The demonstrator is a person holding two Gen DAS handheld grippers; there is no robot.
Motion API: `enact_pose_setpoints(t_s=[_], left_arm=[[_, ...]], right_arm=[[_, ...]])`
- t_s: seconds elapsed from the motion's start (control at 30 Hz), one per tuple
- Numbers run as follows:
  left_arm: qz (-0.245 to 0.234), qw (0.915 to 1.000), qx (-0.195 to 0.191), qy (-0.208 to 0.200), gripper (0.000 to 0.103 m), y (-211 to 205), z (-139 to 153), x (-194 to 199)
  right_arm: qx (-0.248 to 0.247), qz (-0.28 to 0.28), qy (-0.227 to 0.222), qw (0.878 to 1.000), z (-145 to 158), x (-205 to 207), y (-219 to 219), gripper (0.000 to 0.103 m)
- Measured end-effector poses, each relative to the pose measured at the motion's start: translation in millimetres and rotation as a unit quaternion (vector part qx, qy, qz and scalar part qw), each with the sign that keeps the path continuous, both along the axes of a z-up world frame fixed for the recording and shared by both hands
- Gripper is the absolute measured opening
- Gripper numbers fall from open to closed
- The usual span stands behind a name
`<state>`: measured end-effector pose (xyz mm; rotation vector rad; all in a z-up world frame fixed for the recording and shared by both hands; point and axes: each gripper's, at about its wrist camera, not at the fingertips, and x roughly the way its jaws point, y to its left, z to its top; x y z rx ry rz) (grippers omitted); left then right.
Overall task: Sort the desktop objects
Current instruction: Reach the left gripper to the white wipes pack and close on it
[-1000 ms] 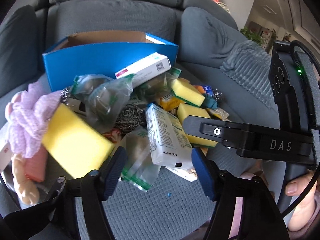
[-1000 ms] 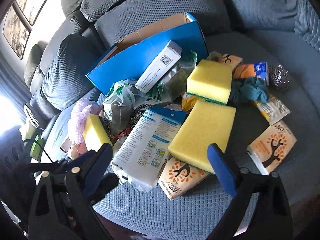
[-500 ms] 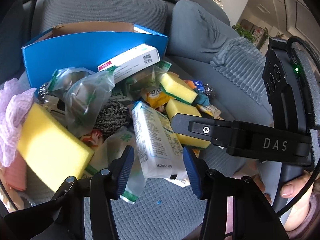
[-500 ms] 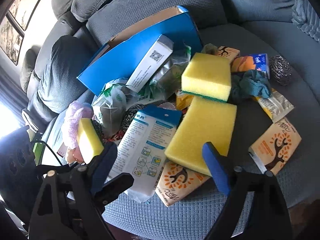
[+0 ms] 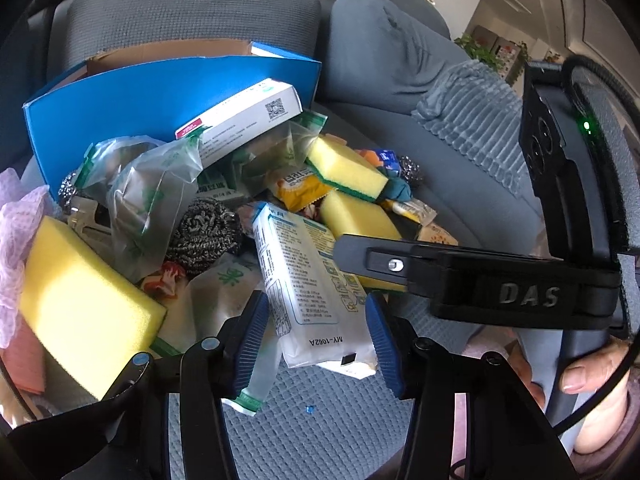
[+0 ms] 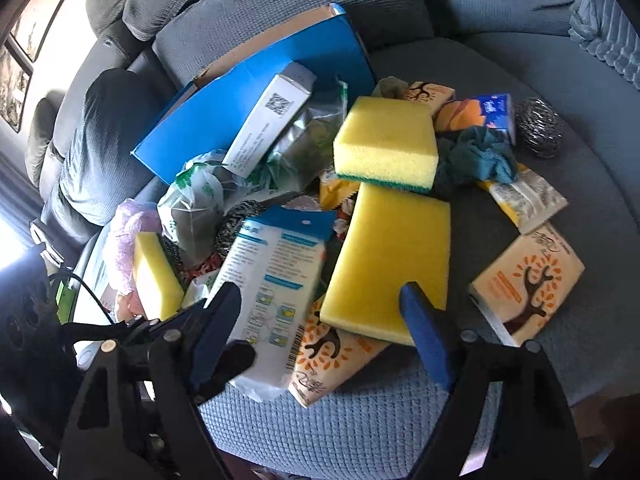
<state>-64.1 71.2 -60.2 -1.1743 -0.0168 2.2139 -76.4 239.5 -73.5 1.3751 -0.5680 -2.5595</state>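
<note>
Left claw (image 5: 316,332) clamped on the white packet (image 5: 308,280), just in front of the blue box (image 5: 160,100). Right claw (image 6: 320,320) apart, jaws just closing, straddling the flat yellow sponge (image 6: 388,260) beside that packet.

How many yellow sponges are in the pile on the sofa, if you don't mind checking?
3: one sponge on top near the blue box, one flat sponge in front of it, one sponge at the pile's left edge. Others may be buried.

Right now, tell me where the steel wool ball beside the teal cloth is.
In the right wrist view the steel wool ball sits at the pile's far right edge on the sofa cushion, just right of the blue-and-orange packet, above the teal cloth.
</note>
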Motion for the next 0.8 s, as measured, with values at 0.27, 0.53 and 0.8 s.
enact_pose_setpoints(t_s=[0.27,0.53,0.8], left_arm=[[0.005,1.0000,-0.002,-0.002,0.052,-1,0,0],[0.010,0.9999,-0.011,0.001,0.052,0,-1,1],[0.004,1.0000,-0.006,-0.001,0.052,-1,0,1]], right_arm=[[0.021,0.014,0.011,1.000,2,-5,-7,0.019],[0.003,0.024,-0.008,1.000,-2,-7,-8,0.014],[-0.055,0.003,-0.015,0.998,1,-3,1,0.078]])
